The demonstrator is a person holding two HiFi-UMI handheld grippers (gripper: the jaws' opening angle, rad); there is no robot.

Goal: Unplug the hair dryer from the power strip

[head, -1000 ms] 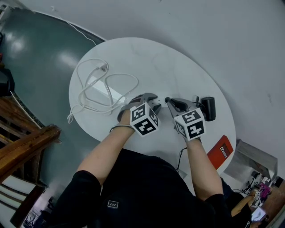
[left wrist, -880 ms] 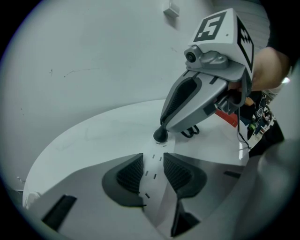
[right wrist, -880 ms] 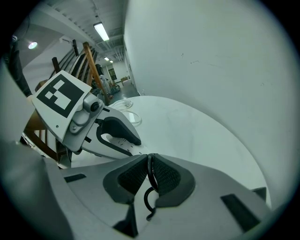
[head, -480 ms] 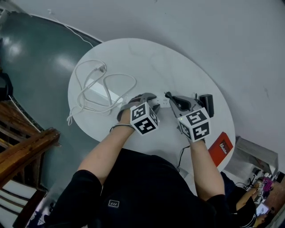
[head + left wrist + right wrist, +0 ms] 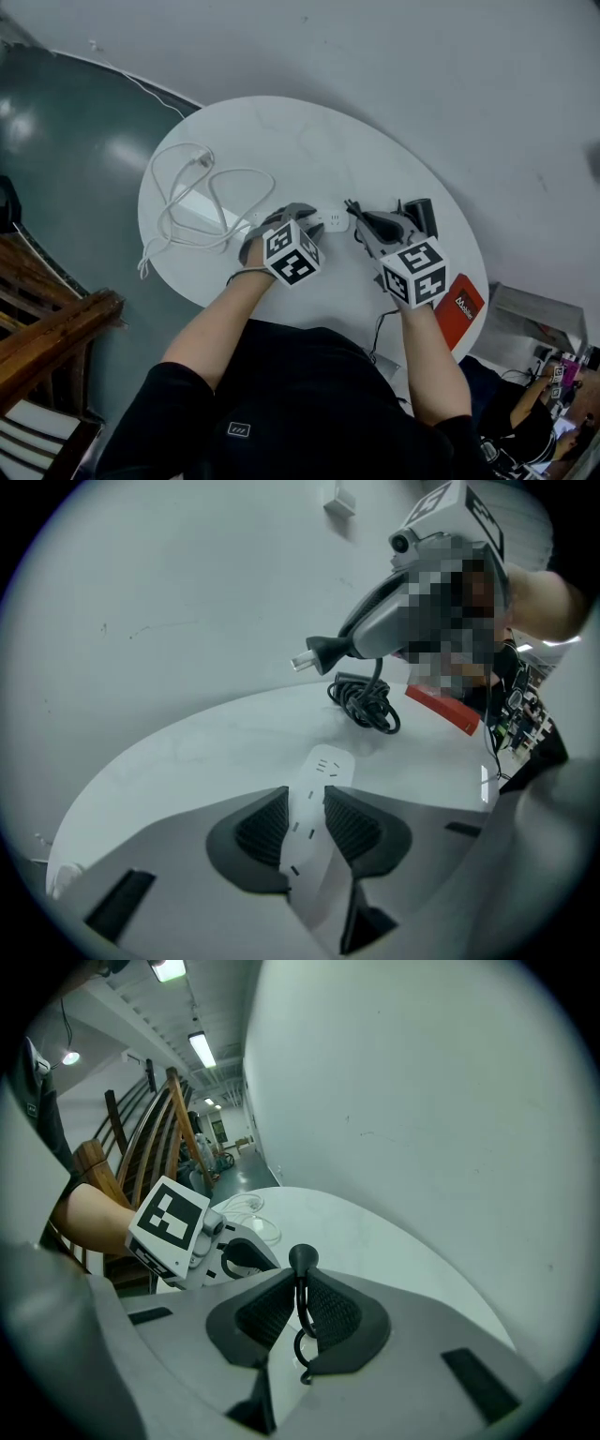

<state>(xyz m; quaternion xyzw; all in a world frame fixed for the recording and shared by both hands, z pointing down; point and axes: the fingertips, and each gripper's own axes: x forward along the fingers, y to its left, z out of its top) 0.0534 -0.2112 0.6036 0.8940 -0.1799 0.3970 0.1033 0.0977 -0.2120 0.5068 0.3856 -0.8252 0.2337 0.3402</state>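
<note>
The left tool (image 5: 306,801) has its jaws closing over the white power strip (image 5: 324,765), which shows in the gap between them on the round surface (image 5: 375,155). The right tool (image 5: 302,1290) pinches the black plug (image 5: 320,654), held clear above the strip. The hair dryer (image 5: 421,215) lies just beyond it.
</note>
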